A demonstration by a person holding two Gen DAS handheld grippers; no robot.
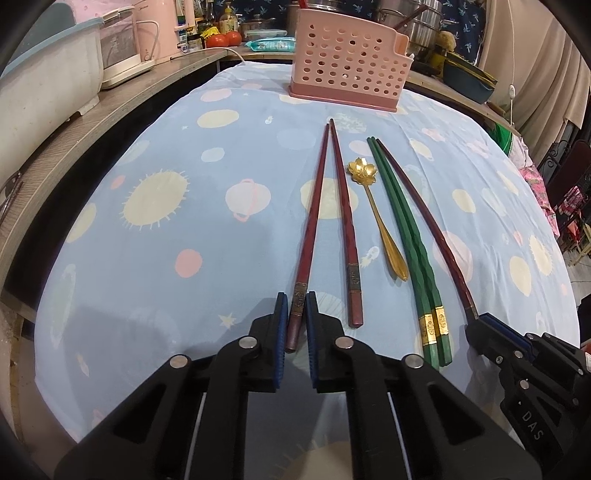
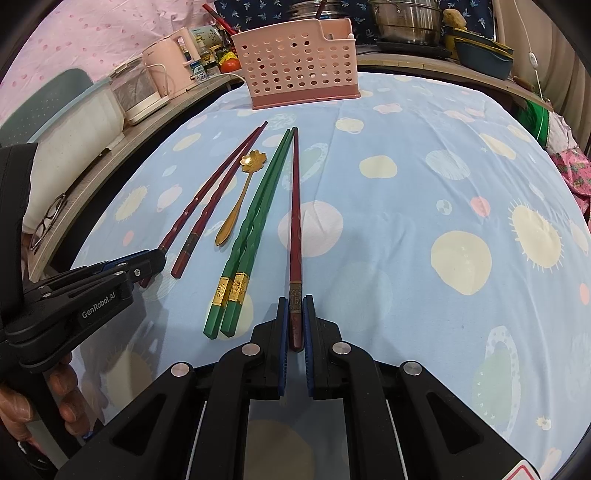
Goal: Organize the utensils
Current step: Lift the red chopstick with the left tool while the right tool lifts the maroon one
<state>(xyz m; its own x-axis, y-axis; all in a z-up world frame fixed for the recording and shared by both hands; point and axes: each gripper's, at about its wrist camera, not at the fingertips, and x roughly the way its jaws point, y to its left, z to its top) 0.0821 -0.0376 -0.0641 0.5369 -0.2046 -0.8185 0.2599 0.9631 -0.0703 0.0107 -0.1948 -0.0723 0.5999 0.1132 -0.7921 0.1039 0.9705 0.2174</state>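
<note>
Three red chopsticks, a pair of green chopsticks and a gold flower spoon lie on the blue patterned tablecloth. My left gripper is shut on the thick end of the leftmost red chopstick, which rests on the cloth. A second red chopstick lies beside it. My right gripper is shut on the thick end of the rightmost red chopstick, also on the cloth. The green pair and the spoon lie to its left. The pink perforated utensil holder stands at the far side.
A wooden counter runs along the left with a white bin, a clear container and a pink kettle. Steel pots and dishes stand behind the holder. Glasses lie on the counter.
</note>
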